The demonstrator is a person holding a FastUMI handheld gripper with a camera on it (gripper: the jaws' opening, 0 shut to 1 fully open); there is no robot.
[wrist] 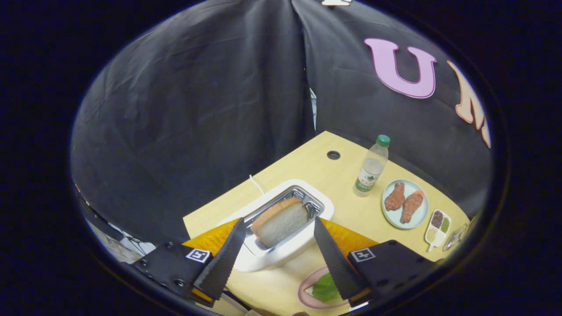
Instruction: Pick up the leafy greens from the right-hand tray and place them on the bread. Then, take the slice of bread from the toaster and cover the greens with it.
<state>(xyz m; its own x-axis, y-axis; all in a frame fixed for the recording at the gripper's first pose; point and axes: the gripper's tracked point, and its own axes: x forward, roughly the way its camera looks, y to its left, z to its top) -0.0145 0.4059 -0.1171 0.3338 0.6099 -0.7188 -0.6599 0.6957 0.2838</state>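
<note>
Gripper view: my tool (277, 240) wide open, framing toaster (287, 228) bread (281, 221); greens (326, 287) already plated. Next: descend, pinch slice.

Black cloth wall (197, 109) draped in folds, pale wooden table (325, 171) with a round hole (333, 155), possibly a cable port

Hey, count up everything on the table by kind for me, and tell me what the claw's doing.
Toaster: 1
Bread slice: 1
Water bottle: 1
Plates (blue, pink): 2
Chicken drumsticks: 2
Green leaf: 1
Seasoning dish: 1
Total: 9
Claw: open, fingers straddling the bread in the toaster.
</note>
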